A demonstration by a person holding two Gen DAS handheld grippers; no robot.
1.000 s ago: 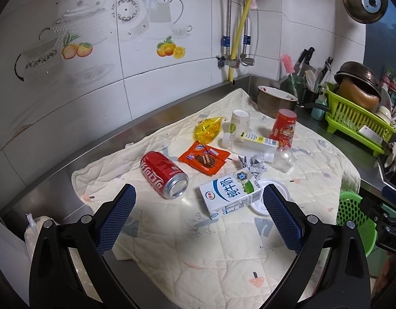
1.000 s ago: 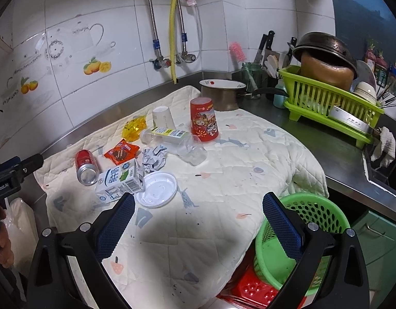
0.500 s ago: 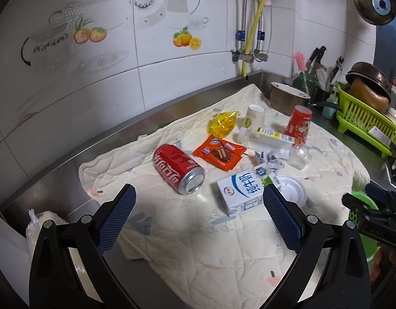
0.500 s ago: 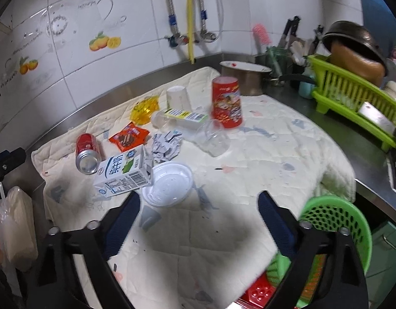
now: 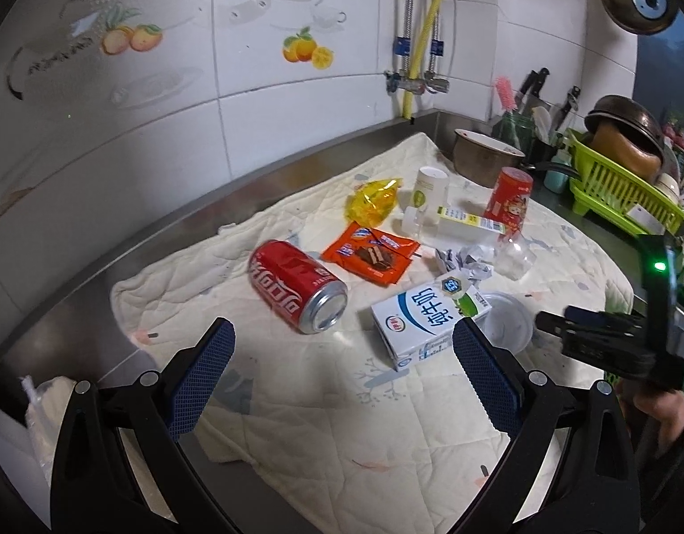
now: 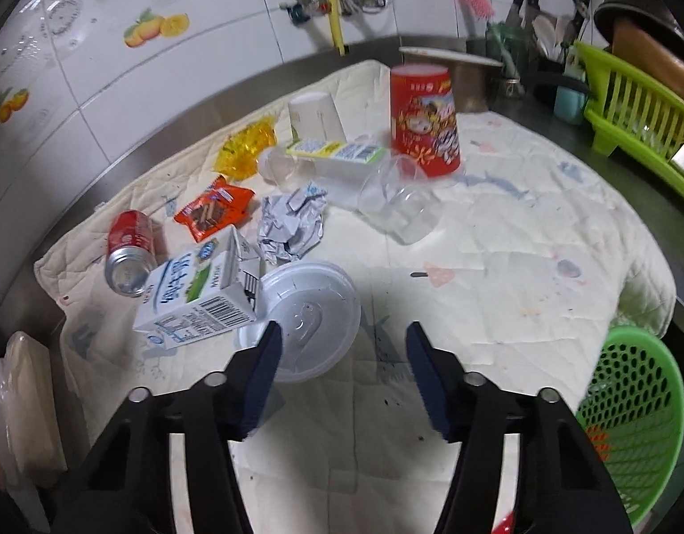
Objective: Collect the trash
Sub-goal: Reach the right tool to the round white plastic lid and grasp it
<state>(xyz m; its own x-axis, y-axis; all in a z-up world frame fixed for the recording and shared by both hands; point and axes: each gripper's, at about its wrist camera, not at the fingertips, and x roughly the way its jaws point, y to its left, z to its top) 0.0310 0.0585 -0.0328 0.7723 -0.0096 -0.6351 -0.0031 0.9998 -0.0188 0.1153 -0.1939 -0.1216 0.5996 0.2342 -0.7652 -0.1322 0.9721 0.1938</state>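
Note:
Trash lies on a quilted cloth (image 5: 342, 409): a red cola can (image 5: 297, 291) (image 6: 129, 251) on its side, a milk carton (image 5: 426, 322) (image 6: 197, 298), an orange snack wrapper (image 5: 371, 256) (image 6: 215, 209), a yellow wrapper (image 5: 373, 204), crumpled paper (image 6: 291, 227), a white plastic lid (image 6: 306, 316), a clear cup (image 6: 400, 209), a clear bottle (image 6: 324, 162), a red cup (image 6: 424, 120) and a white cup (image 6: 317, 118). My left gripper (image 5: 342, 382) is open, just short of the can and carton. My right gripper (image 6: 344, 376) is open, its left finger at the lid's near edge.
A green mesh basket (image 6: 635, 418) stands below the counter edge at the right. A green dish rack (image 6: 640, 107) with pots, a metal bowl (image 5: 484, 155) and a utensil holder stand at the back right. A white bag (image 6: 28, 396) hangs at the left.
Both grippers have moved forward and down toward the trash. The right gripper's fingers have closed in somewhat and now stand near the white lid.

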